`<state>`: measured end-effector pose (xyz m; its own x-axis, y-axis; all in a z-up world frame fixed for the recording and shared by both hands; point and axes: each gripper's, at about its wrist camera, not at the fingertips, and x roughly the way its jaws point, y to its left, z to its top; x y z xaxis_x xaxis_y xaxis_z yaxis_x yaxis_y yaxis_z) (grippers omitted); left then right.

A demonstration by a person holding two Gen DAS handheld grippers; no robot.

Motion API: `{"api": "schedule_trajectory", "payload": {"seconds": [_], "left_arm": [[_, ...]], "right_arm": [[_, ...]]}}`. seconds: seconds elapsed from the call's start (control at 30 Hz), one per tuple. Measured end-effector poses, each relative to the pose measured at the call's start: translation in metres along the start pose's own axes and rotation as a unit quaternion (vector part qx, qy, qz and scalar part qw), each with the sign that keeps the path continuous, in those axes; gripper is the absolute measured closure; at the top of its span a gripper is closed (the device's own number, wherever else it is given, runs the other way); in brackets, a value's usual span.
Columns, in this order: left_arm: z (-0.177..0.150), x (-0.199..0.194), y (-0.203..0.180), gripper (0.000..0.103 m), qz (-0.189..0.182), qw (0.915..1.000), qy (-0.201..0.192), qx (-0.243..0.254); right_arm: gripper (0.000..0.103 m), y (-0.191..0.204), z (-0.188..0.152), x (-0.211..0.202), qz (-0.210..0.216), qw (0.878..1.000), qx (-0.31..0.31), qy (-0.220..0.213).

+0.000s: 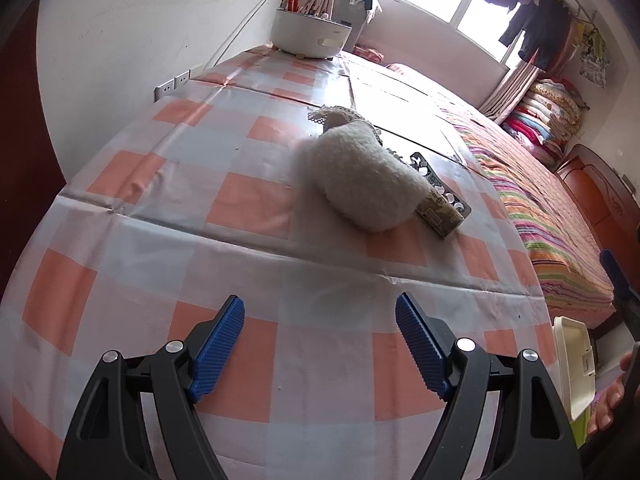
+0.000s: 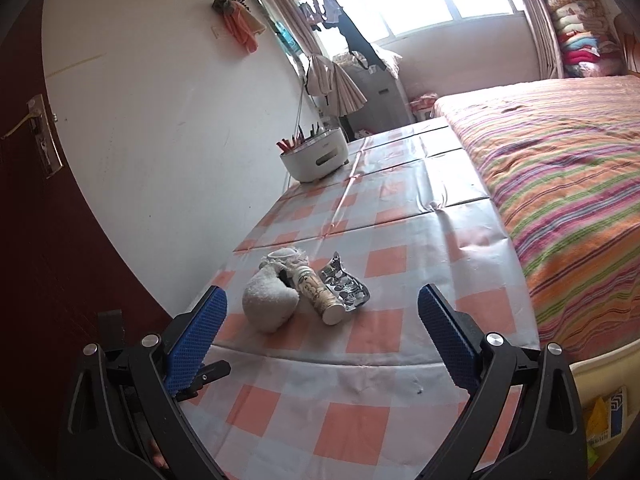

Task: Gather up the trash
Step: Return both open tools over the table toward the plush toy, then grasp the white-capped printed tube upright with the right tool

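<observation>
Glossy plastic tablecloth (image 2: 400, 280), fluffy cloth sock (image 1: 360, 184)

Sunlit window (image 2: 420, 0), white wall (image 2: 152, 120), striped bed (image 2: 560, 184)

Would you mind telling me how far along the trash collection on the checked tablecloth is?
Nothing looks collected yet. The fluffy white cloth bundle, the small patterned bottle lying on its side and the crumpled silver blister pack sit clustered on the orange-and-white checked tablecloth. Nothing is in hand: the left gripper and right gripper have empty jaws, open. All picking up remains.
</observation>
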<state>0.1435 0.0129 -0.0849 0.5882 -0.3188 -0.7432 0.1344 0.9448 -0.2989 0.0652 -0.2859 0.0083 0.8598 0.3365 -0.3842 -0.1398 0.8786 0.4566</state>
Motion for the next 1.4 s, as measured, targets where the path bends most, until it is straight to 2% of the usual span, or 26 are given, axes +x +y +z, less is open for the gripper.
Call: {"api": "schedule_trajectory", "payload": {"seconds": [0.4, 0.5, 0.6, 0.67, 0.73, 0.9, 0.97, 1.07, 1.23, 1.4], "left_arm": [[0.007, 0.001, 0.01, 0.027, 0.001, 1.0, 0.002, 0.007], [0.008, -0.001, 0.014, 0.027, 0.002, 1.0, 0.003, -0.002], [0.011, -0.006, 0.021, 0.027, 0.008, 0.9999, -0.003, -0.01], [0.013, -0.012, 0.024, 0.027, 0.016, 0.9998, -0.009, -0.011], [0.016, -0.017, 0.028, 0.027, 0.023, 0.9995, -0.015, -0.012], [0.019, -0.029, 0.035, 0.027, 0.039, 0.9988, -0.026, -0.011], [0.019, -0.033, 0.037, 0.027, 0.044, 0.9986, -0.028, -0.01], [0.02, -0.037, 0.04, 0.027, 0.051, 0.9981, -0.033, -0.008], [0.021, -0.041, 0.043, 0.027, 0.055, 0.9979, -0.034, -0.009], [0.018, -0.043, 0.04, 0.027, 0.053, 0.998, -0.033, -0.007]], "right_arm": [[0.008, 0.023, 0.002, 0.074, -0.013, 0.993, -0.081, 0.085], [0.008, 0.031, 0.006, 0.088, -0.024, 0.989, -0.117, 0.091], [0.008, 0.045, 0.01, 0.104, -0.046, 0.979, -0.176, 0.089], [0.008, 0.056, 0.014, 0.119, -0.065, 0.969, -0.22, 0.096], [0.009, 0.06, 0.014, 0.131, -0.07, 0.963, -0.235, 0.108], [0.02, 0.07, 0.011, 0.165, -0.073, 0.95, -0.267, 0.145], [0.027, 0.07, 0.008, 0.176, -0.073, 0.946, -0.272, 0.16], [0.029, 0.066, -0.001, 0.195, -0.078, 0.943, -0.262, 0.191], [0.029, 0.06, 0.004, 0.2, -0.075, 0.947, -0.237, 0.206], [0.031, 0.058, 0.004, 0.199, -0.042, 0.951, -0.208, 0.225]]}}
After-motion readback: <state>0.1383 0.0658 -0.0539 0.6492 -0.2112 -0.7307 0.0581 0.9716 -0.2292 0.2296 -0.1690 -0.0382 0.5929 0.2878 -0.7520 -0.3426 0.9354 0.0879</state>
